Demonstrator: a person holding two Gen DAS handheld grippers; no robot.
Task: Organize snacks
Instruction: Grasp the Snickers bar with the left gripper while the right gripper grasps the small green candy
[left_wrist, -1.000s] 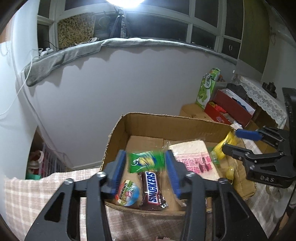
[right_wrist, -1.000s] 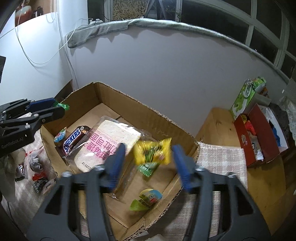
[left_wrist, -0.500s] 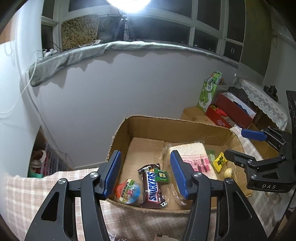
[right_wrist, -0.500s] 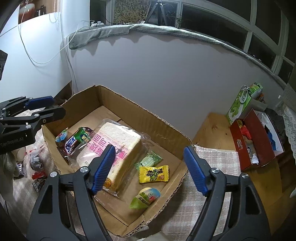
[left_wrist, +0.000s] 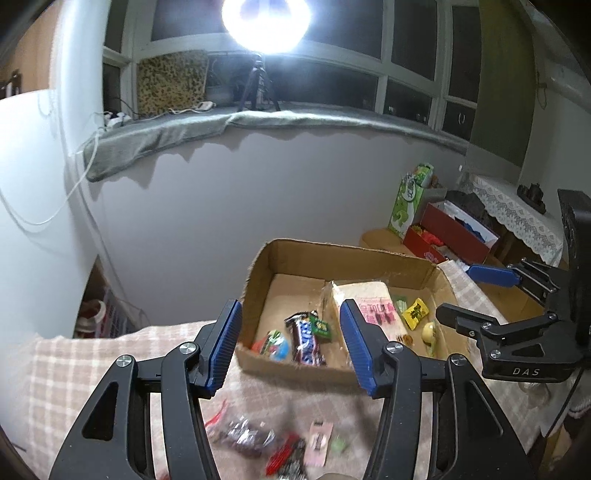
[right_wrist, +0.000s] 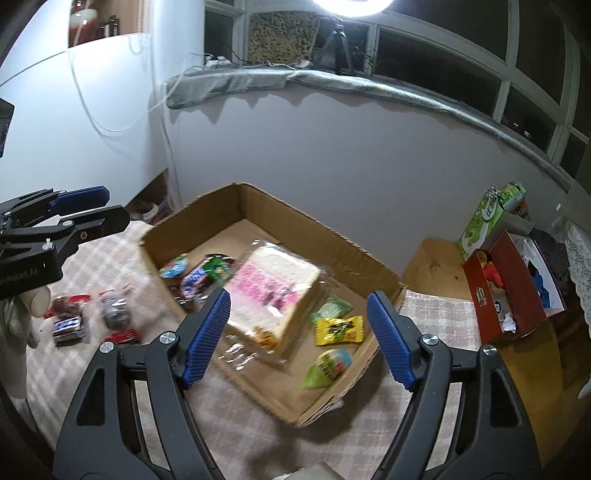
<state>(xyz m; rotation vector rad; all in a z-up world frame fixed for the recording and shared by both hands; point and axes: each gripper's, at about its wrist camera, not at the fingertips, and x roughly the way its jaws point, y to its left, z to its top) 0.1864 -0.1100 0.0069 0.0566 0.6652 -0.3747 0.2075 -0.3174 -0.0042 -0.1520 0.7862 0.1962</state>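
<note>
One cardboard box (right_wrist: 373, 258); one bagged bread loaf (right_wrist: 273, 291); two grippers: left gripper (left_wrist: 290, 343), right gripper (right_wrist: 299, 336).

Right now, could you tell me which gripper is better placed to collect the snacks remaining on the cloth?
Left. The left gripper, open and empty, has the loose snacks just below its fingers; the right gripper faces the cardboard box.

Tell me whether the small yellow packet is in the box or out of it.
In. The yellow packet lies flat on the floor of the cardboard box, beside the wrapped bread, free of both claws.

Bright lamp (left_wrist: 265, 22) against dark windows (left_wrist: 406, 48), pale wall (left_wrist: 258, 192)
</note>
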